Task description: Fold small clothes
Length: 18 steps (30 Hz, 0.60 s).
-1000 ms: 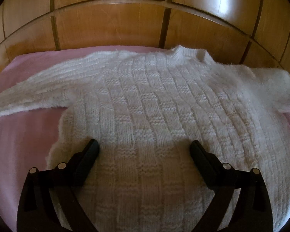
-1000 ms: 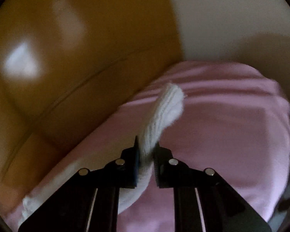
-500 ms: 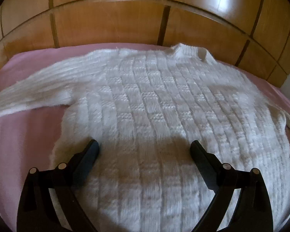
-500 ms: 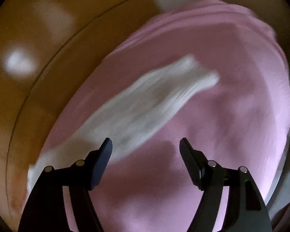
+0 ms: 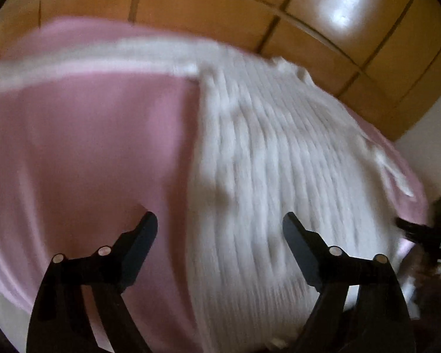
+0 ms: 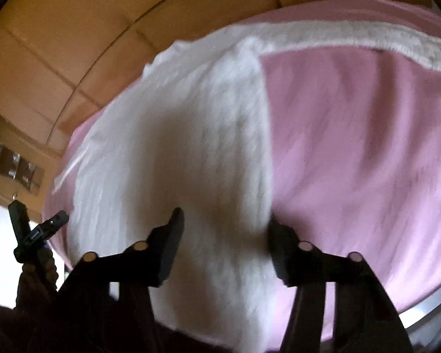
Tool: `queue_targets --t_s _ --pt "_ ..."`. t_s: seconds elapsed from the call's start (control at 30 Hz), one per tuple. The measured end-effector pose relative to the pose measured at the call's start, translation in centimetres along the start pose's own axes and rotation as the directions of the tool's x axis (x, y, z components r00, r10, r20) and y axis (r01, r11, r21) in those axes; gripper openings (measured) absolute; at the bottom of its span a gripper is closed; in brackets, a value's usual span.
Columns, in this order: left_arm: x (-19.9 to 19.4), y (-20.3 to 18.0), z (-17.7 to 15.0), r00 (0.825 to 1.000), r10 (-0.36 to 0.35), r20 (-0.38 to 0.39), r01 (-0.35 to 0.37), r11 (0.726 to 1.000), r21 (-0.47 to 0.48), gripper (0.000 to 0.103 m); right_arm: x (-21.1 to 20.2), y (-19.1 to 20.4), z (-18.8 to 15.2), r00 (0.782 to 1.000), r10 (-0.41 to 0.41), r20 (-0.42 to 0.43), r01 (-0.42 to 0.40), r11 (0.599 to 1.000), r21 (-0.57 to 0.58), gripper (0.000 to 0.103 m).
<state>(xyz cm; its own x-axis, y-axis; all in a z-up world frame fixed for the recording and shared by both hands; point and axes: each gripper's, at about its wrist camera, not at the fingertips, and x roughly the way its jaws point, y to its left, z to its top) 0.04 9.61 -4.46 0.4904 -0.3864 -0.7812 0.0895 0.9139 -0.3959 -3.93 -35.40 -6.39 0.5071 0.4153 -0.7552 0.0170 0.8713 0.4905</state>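
While both stand spread wide and grip nothing, the left hand-held gripper (image 5: pixel 219 226) and right hand-held gripper (image 6: pixel 225 220) hover over the white knitted sweater (image 5: pixel 279 161), which lies flat on the pink bed (image 5: pixel 88 147) below a wooden headboard (image 5: pixel 220 6).

So a second ago the right tool (image 6: pixel 225 235) was pinched on the sweater's (image 5: pixel 279 176) sleeve end; it let go half a second back and now hangs wide open over the sweater's side edge, by the hem. The left tool (image 5: pixel 219 229) has swung leftward, so its view is now half bare pink bed sheet (image 5: pixel 88 147), with the sweater's edge running between its fingers. Both views have gone blurry.
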Motion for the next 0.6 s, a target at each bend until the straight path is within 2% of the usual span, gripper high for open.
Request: queue_targets --t_s 0.07,0.1,0.13,0.17,0.2,0.23,0.33,0.4,0.5,0.57,0.6 --pt "-0.2 -0.1 -1.9 0.999 -0.045 -0.023 0.045 0.999 -0.011 0.073 0.1 0.7 -1.6 1.0 0.008 -0.023 -0.008 1.0 -0.003 0.039" --pt "-0.3 -0.5 -2.6 1.0 -0.026 -0.013 0.026 1.0 0.018 0.067 -0.1 0.9 -2.4 1.0 0.008 -0.028 -0.008 1.0 0.0 0.031" --pt "-0.2 -0.9 -3.2 1.0 0.006 -0.009 -0.006 0.998 0.056 0.044 -0.1 1.0 -3.1 0.999 0.008 -0.036 -0.008 1.0 0.004 0.016" --pt "-0.1 -1.0 -3.3 1.0 0.014 -0.014 -0.013 0.998 0.064 0.017 0.3 1.3 -3.4 0.999 0.002 -0.043 -0.002 1.0 0.008 0.012" --pt "-0.2 -0.8 -3.4 0.999 -0.019 -0.026 0.02 0.999 0.044 0.011 0.6 1.7 -3.2 0.999 -0.022 -0.036 0.022 1.0 0.002 0.011" --pt "-0.5 -0.6 -3.3 0.999 -0.04 -0.026 0.04 0.999 0.027 0.009 1.5 3.0 -2.6 0.999 -0.044 -0.026 0.043 0.999 -0.008 0.01" --pt "-2.3 -0.8 -3.2 0.999 -0.054 0.004 0.053 0.996 0.065 0.008 -1.9 4.4 -2.7 0.998 -0.011 0.062 0.013 1.0 -0.029 0.01" --pt "-3.6 -0.6 -3.7 0.999 -0.052 0.006 0.051 0.995 0.086 0.008 -3.5 4.6 -3.0 0.997 -0.006 0.075 0.01 0.998 -0.064 0.009" --pt "-2.9 -0.2 -4.5 0.998 -0.044 -0.05 0.048 0.995 0.084 0.007 -1.4 3.3 -4.8 0.995 -0.101 -0.02 0.1 0.992 -0.071 0.009" --pt "-1.7 -0.3 -5.2 0.996 -0.008 -0.093 0.018 0.994 0.109 0.007 0.5 2.5 -5.6 0.985 -0.157 -0.071 0.153 0.986 -0.064 0.009" --pt "-1.3 -0.3 -5.4 0.994 0.016 -0.109 -0.003 0.993 0.115 0.007 0.7 2.5 -5.5 0.985 -0.155 -0.072 0.151 0.987 -0.05 0.009"
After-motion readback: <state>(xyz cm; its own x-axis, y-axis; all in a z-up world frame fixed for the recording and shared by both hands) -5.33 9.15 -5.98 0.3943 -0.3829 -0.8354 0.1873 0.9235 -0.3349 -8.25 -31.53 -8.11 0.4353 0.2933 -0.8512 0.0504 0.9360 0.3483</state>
